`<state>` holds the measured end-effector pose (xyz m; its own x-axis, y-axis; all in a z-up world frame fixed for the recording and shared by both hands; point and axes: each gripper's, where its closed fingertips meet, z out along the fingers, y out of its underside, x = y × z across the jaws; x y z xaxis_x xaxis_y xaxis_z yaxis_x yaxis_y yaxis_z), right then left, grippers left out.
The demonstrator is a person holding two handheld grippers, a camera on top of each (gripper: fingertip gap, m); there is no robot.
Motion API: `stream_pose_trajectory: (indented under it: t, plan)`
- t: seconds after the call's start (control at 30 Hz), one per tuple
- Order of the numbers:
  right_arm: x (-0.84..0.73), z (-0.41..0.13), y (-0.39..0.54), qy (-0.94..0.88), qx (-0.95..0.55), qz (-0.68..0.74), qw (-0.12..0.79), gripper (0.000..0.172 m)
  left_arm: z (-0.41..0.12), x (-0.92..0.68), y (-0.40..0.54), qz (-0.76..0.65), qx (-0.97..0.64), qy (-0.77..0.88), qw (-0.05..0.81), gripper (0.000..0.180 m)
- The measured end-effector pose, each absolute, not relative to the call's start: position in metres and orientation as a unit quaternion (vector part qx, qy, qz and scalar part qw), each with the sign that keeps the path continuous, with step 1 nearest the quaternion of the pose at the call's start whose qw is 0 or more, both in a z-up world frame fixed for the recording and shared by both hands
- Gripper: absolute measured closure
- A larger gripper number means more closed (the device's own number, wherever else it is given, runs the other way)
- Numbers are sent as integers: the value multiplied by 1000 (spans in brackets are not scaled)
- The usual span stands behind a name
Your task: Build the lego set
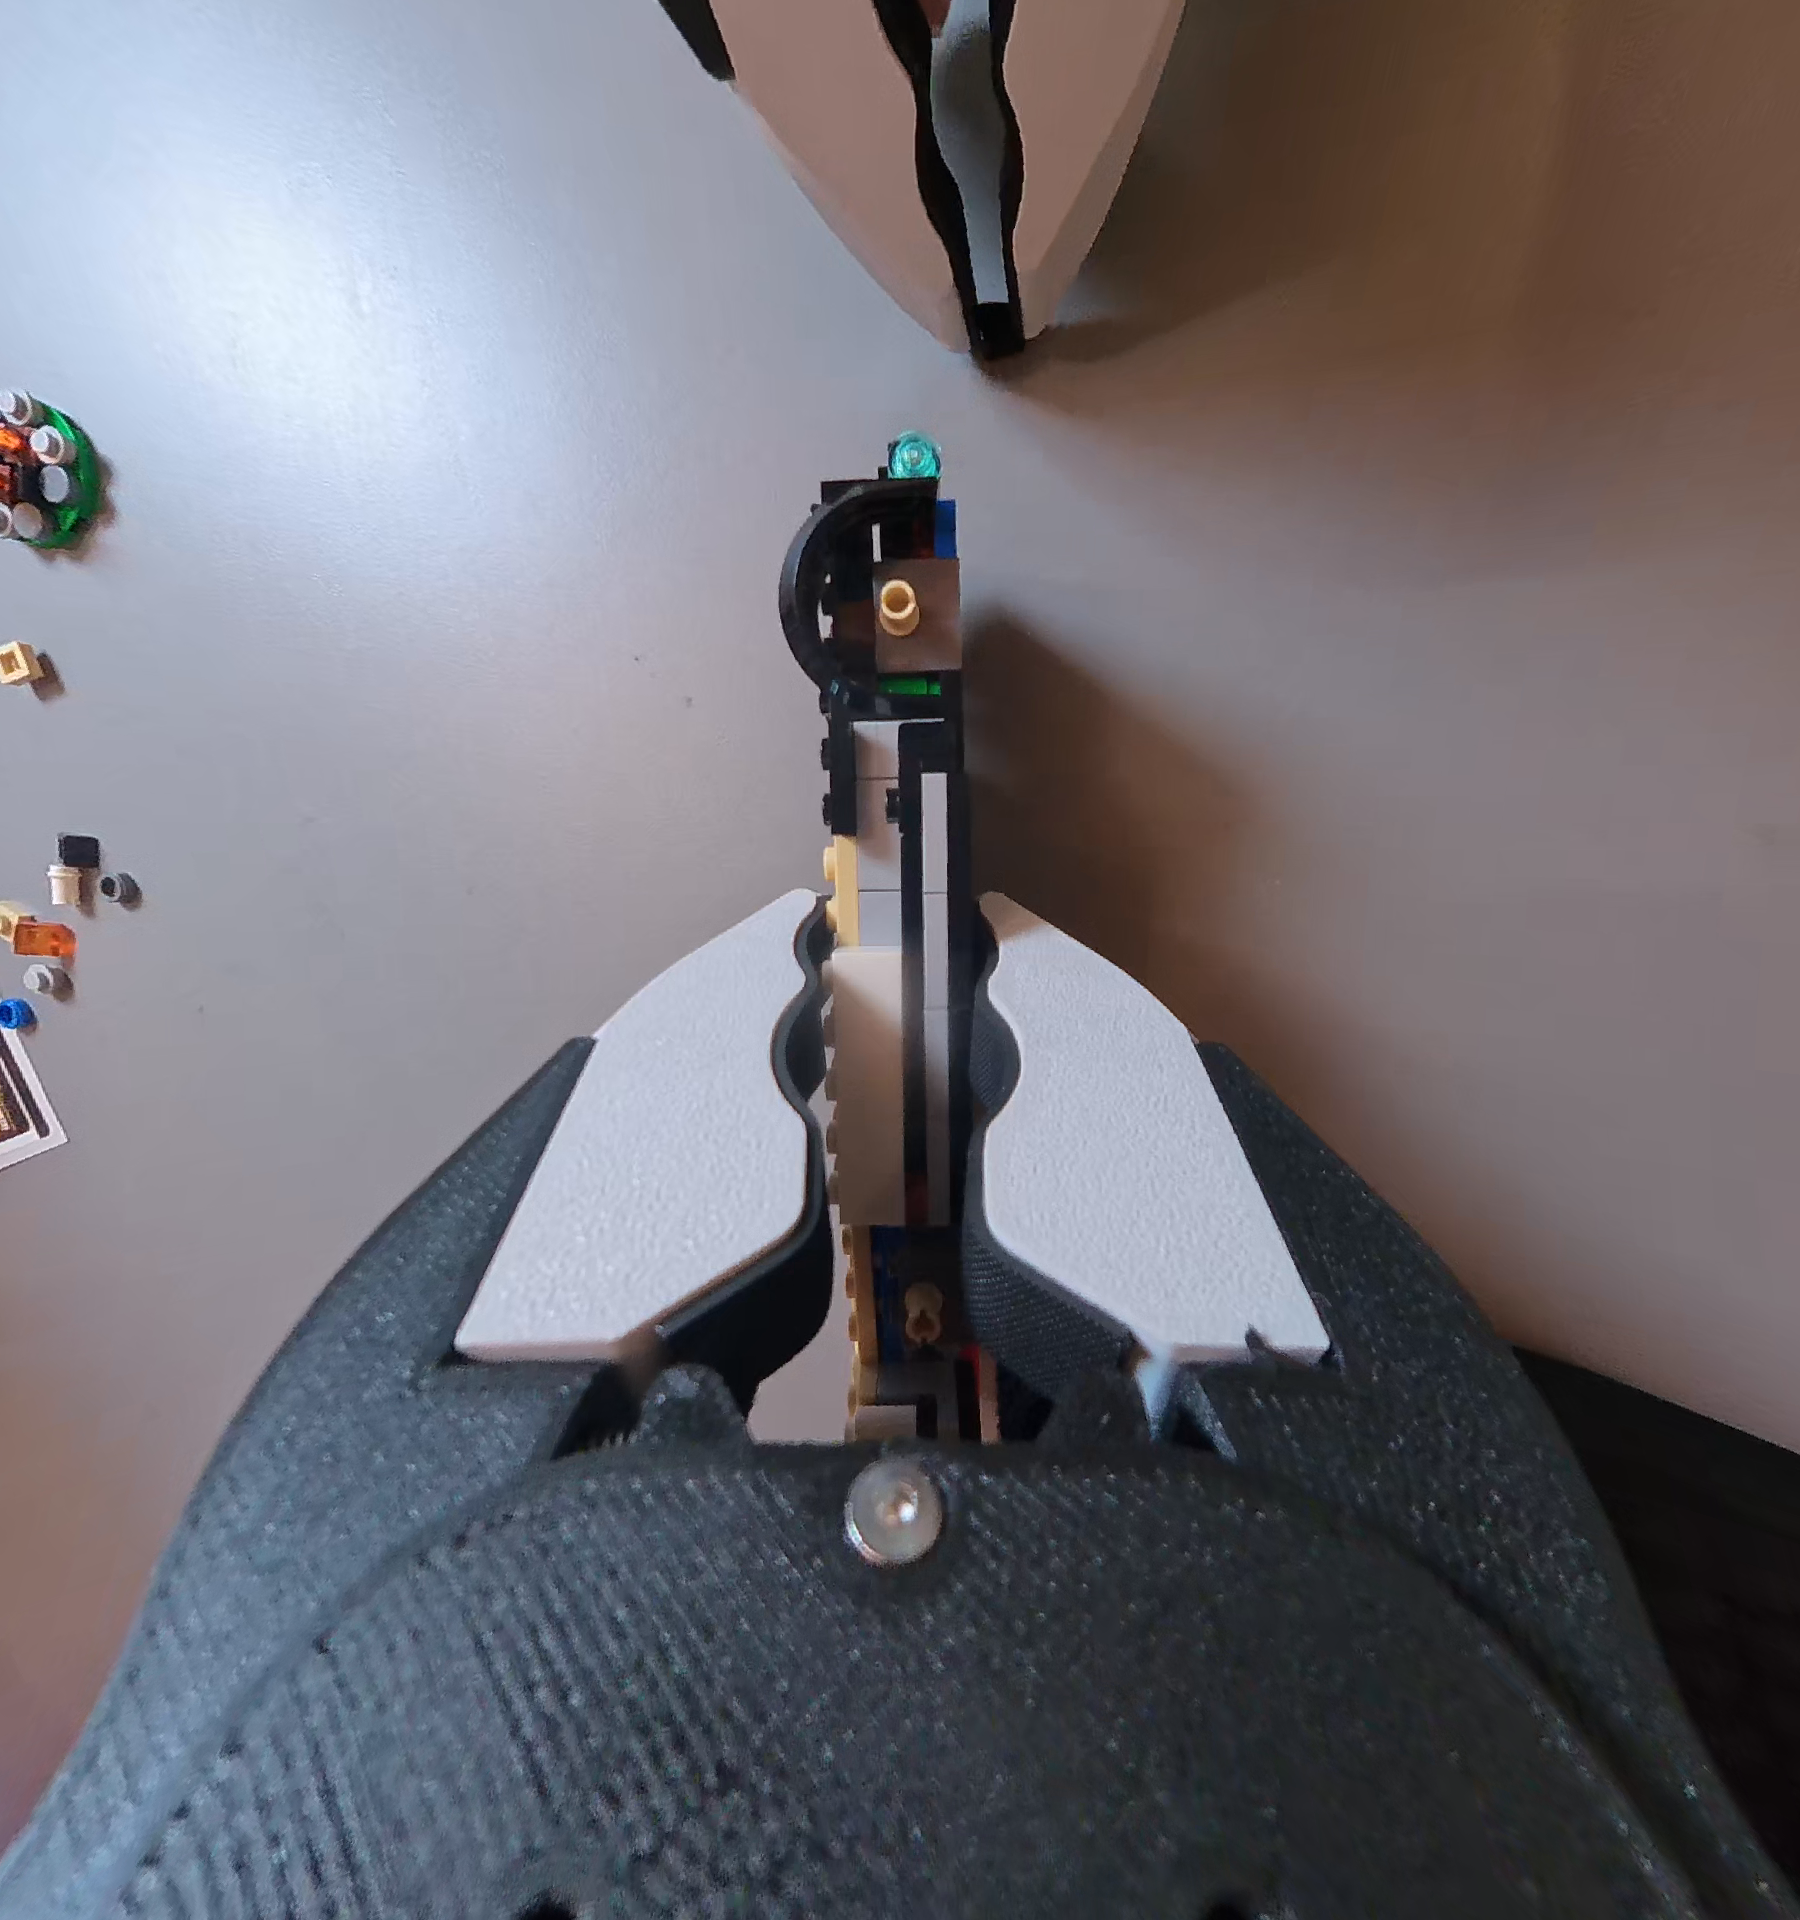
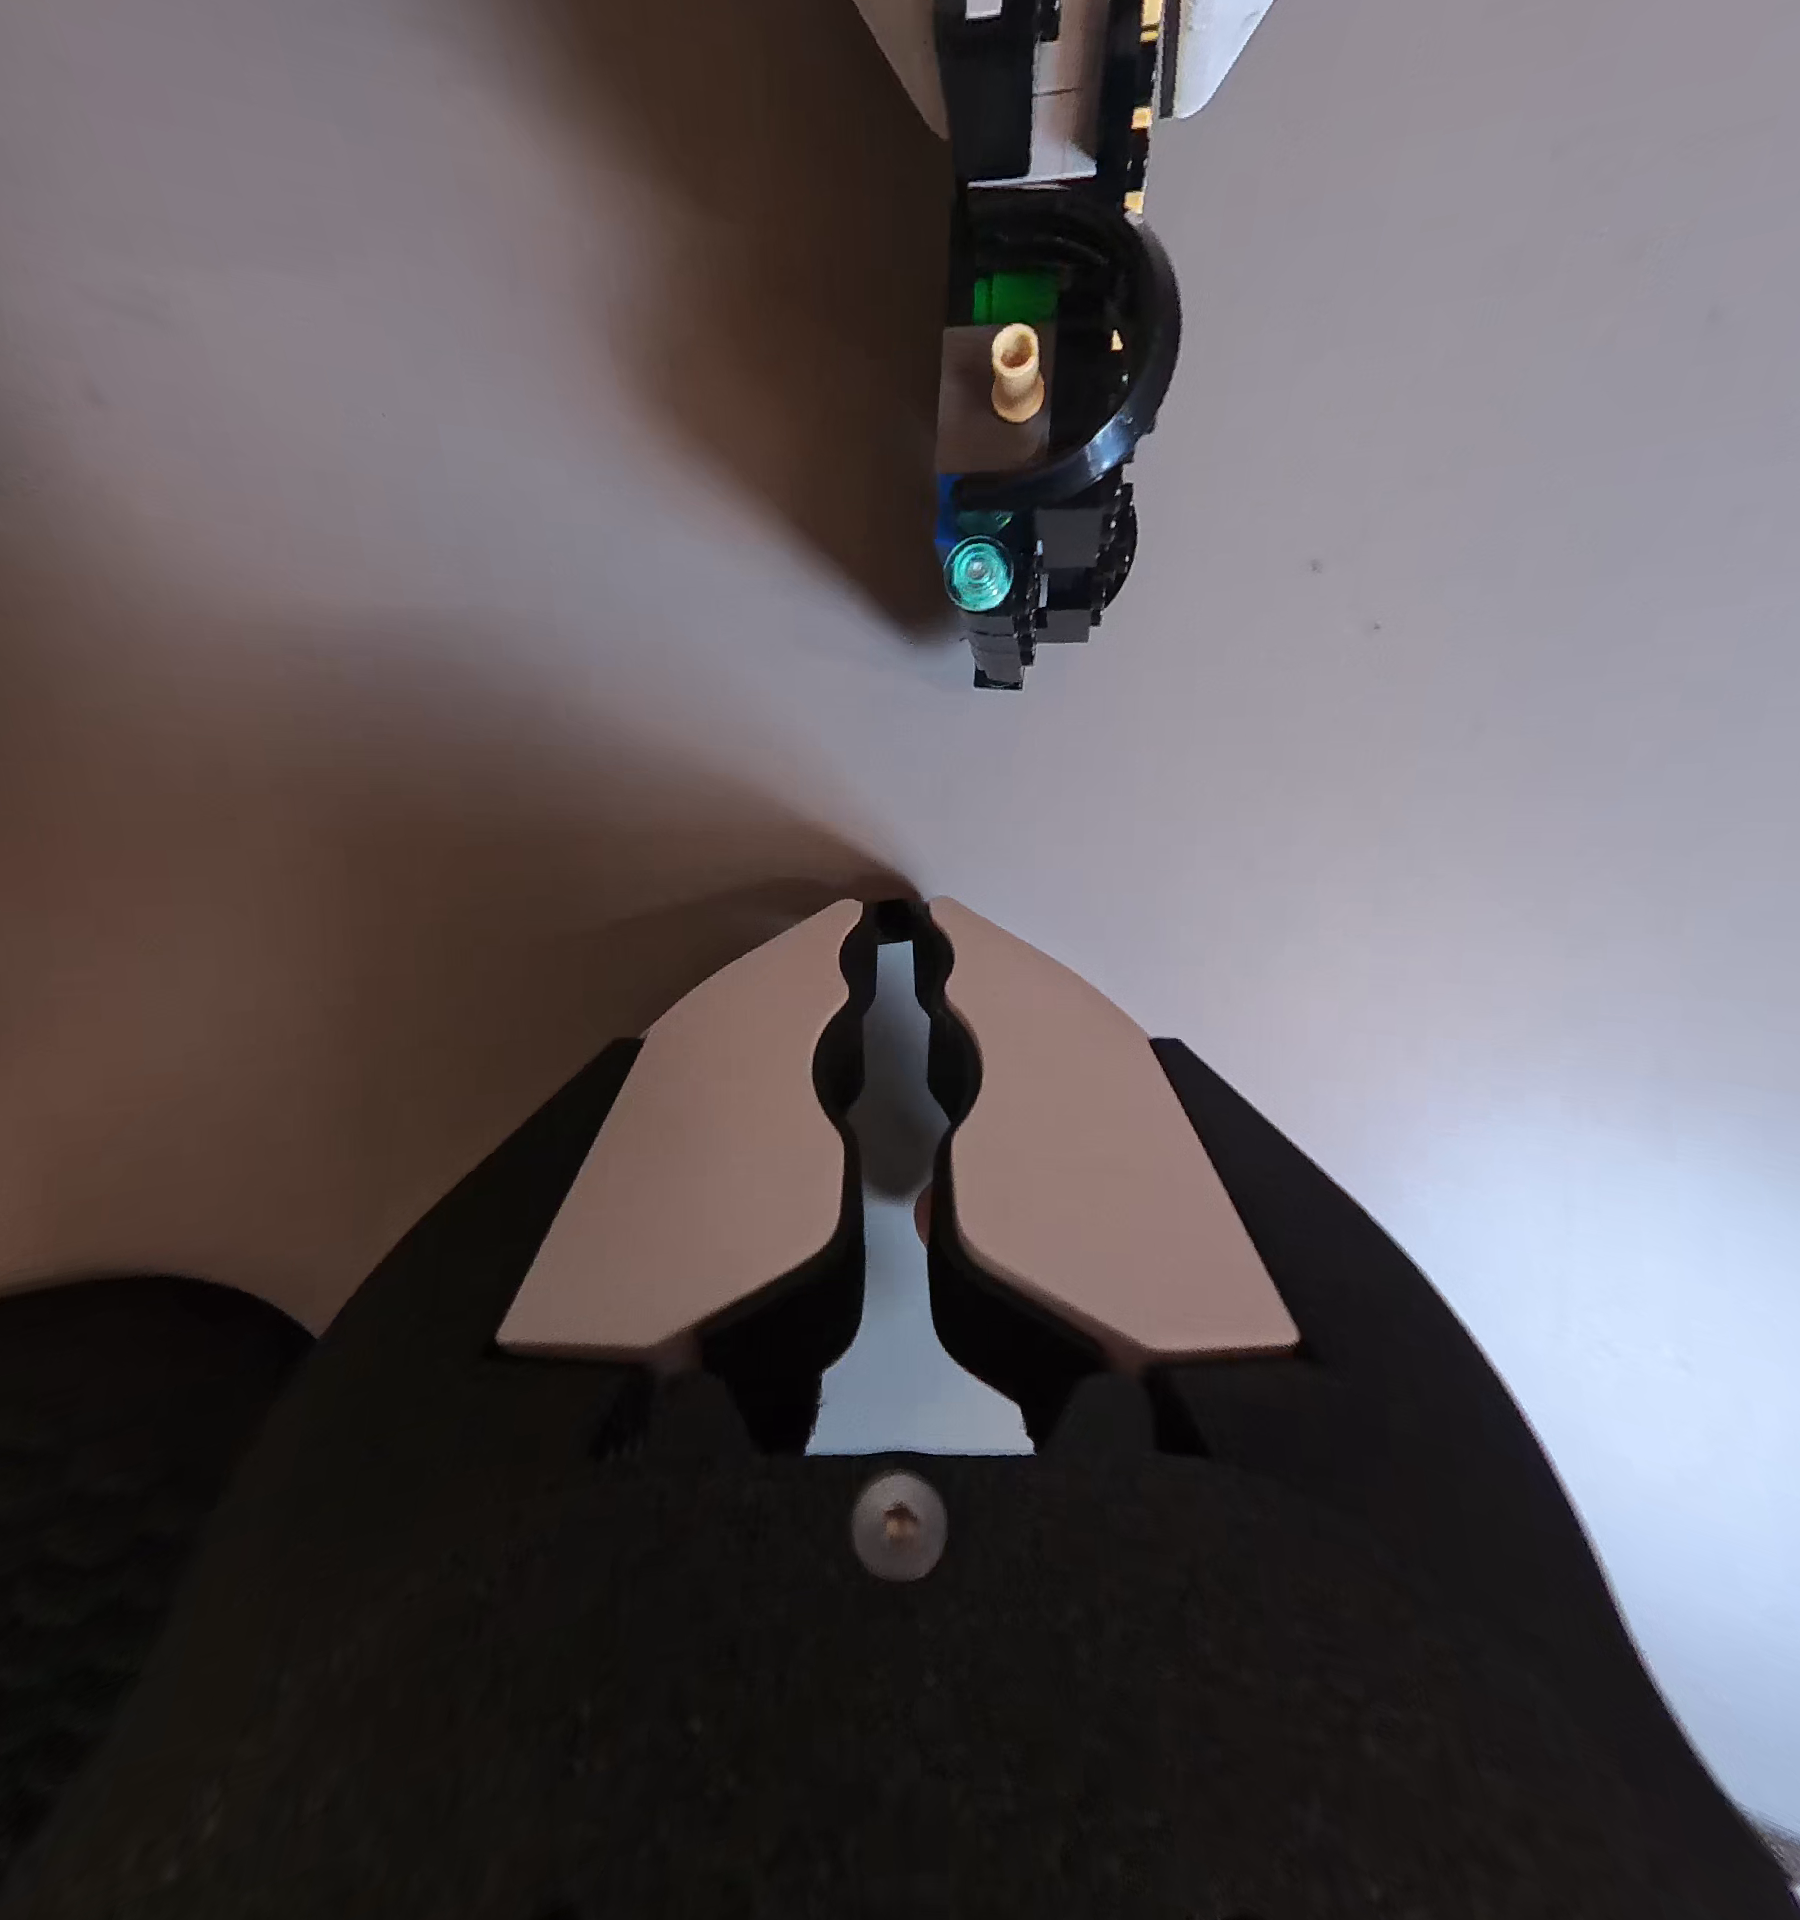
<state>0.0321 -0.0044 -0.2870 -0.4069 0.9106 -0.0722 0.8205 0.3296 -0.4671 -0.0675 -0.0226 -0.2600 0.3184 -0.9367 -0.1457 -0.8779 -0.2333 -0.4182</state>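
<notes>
Left tongs [image 1: 901,925] clamp a long brick assembly [image 1: 891,790] – pads pressed on both flanks, long axis running straight up centre frame, teal stud [image 1: 914,457] at the far tip, over the grey table [image 1: 408,260]. Right tongs [image 2: 898,914] are nearly closed, pinching a small black piece [image 2: 894,916] at the tips; the assembly's far end hangs in that view's upper right, apart from them. Only the left view shows loose bricks [image 1: 44,914] and a round green build [image 1: 39,468] at left edge – the right view alone gives the assembly's tip end-on.

brick model [image 1: 891,831]: black, grey, tan | table [image 1: 356,260]: grey
</notes>
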Motion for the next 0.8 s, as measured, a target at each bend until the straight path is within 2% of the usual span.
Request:
stream_pose_trajectory:
  t: [0.13,0.43,0.8]
  plan:
    - [26,-274,1,-807,-530,232,119,168,-260,-68,-23,-69,-782,580,217,157]
    - [-10,-200,12,-801,-497,275,190,168,-260,-68,-23,-70,-782,579,218,157]
    - [-19,-211,-4,-798,-492,300,180,168,-260,-66,-22,-71,-785,575,219,157]
